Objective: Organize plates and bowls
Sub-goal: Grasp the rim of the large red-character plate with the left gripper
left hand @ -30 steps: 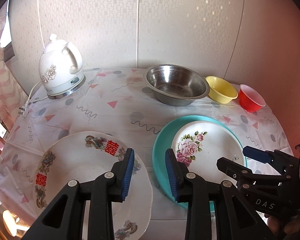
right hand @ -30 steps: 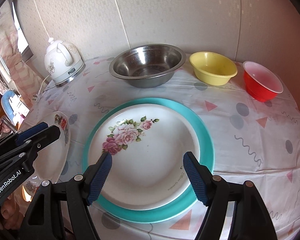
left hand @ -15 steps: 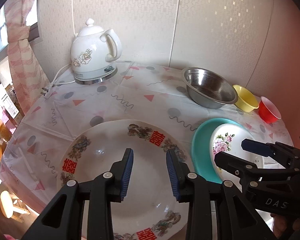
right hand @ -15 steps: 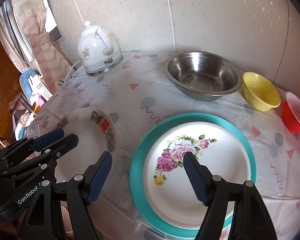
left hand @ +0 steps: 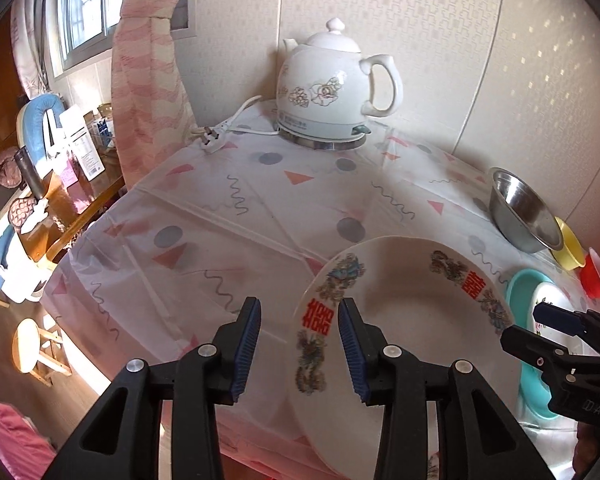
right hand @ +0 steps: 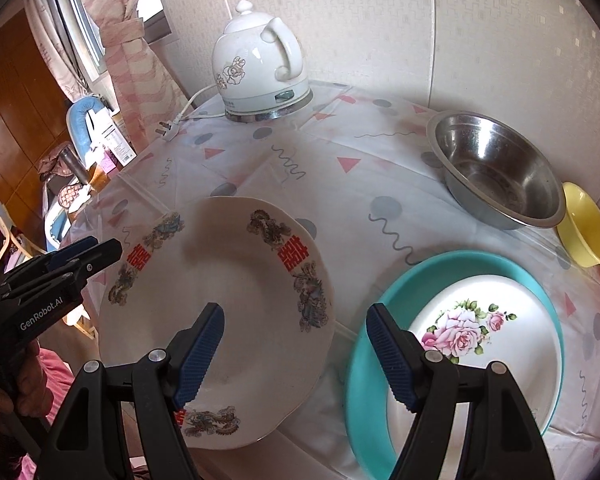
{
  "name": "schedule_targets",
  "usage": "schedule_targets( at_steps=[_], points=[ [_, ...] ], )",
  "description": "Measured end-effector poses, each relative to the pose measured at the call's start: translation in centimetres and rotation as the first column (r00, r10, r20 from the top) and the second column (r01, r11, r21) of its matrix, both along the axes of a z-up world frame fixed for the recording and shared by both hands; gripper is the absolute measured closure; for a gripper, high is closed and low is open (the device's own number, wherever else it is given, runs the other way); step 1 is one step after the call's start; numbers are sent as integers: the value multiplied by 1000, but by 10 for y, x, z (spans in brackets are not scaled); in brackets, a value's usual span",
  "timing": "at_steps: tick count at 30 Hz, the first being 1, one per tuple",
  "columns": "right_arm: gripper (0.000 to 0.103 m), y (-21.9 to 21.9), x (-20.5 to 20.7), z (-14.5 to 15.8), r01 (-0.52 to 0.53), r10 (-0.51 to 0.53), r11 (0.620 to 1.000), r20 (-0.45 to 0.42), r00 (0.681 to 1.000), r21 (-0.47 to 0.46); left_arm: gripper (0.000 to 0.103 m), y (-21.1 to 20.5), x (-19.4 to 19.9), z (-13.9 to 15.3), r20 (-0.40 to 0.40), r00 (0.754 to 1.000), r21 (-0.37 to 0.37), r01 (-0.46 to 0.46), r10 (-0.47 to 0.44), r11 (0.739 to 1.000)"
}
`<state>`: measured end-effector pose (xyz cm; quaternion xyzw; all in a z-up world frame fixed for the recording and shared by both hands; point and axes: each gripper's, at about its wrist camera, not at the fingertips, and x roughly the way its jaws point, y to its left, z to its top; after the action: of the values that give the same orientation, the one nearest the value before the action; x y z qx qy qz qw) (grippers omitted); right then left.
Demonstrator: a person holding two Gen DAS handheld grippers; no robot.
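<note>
A large white plate [left hand: 412, 304] [right hand: 220, 280] with red characters and dragon prints lies at the table's front left. My left gripper [left hand: 299, 348] [right hand: 100, 248] straddles its left rim. Its jaws are opening and neither pad presses on the rim. My right gripper [right hand: 296, 350] [left hand: 528, 324] hangs open over the plate's right side, holding nothing. To the right, a rose-patterned plate [right hand: 488, 332] [left hand: 550, 300] rests inside a teal plate [right hand: 440, 268] [left hand: 520, 284]. A steel bowl [right hand: 496, 176] [left hand: 520, 208], a yellow bowl [right hand: 584, 232] [left hand: 568, 244] and a red bowl [left hand: 596, 276] line the back right.
A white ceramic kettle [left hand: 336, 84] [right hand: 260, 68] on its base stands at the back by the wall, its cord and plug [left hand: 208, 140] trailing left. A pink curtain [left hand: 148, 72] hangs beyond the left table edge. A wooden stool [left hand: 32, 348] stands on the floor below.
Both grippers have swung left. The left one went from over the big plate's middle to its left rim and its jaws widened. The right one left the rose plate for the big plate's right side.
</note>
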<state>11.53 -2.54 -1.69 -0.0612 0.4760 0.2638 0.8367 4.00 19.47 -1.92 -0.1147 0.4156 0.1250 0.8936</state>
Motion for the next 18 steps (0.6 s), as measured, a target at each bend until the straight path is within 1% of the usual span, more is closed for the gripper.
schedule_targets(
  at_steps=[1,2,5,11,18],
  points=[
    [28,1,1,-1,-2,2,1000,-3,1000,0,57,5,-2,-2,-3,1000,-16,-5,5,1000],
    [28,2,1,-3,-4,4,1000,-8,1000,1,56,9,-4,-5,-5,1000,-32,-11,11,999],
    [28,3,4,-7,-6,6,1000,-19,1000,3,56,17,-7,-12,-12,1000,-67,-15,14,998],
    [28,3,11,-15,3,-2,1000,-59,998,26,56,18,-4,-21,-20,1000,-160,14,-17,987],
    [29,5,15,-22,-8,13,999,-94,995,54,57,17,5,-37,-70,997,-194,27,-42,981]
  ],
)
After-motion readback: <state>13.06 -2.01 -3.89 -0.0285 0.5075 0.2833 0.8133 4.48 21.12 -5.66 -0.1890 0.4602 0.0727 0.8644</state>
